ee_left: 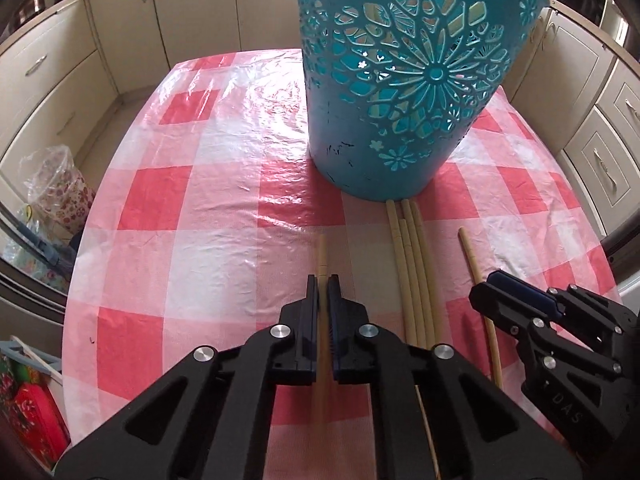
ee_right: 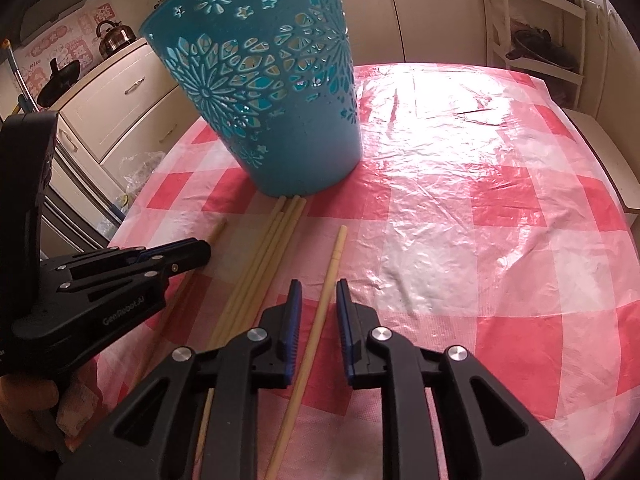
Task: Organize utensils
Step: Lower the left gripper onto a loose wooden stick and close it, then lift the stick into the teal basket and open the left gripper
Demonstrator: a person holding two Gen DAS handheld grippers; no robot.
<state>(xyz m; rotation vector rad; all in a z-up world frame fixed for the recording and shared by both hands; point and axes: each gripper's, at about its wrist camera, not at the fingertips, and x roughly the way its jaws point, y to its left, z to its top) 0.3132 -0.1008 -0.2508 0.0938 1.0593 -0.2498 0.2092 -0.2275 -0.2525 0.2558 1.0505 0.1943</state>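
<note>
Left gripper [ee_left: 323, 280] clamps a chopstick [ee_left: 322, 254] (tip toward the basket [ee_left: 384, 140]).

The left gripper [ee_left: 323, 280] pinches a single chopstick [ee_left: 322, 252] between its fingers. Ahead to the right stands the teal cutout basket [ee_left: 400, 80], loose chopsticks [ee_left: 414, 264] lying beside.

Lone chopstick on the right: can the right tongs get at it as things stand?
Probably yes. The right tongs are open and already straddle the lone chopstick, which lies apart from the chopstick bundle with nothing over it on the checked tablecloth.
</note>
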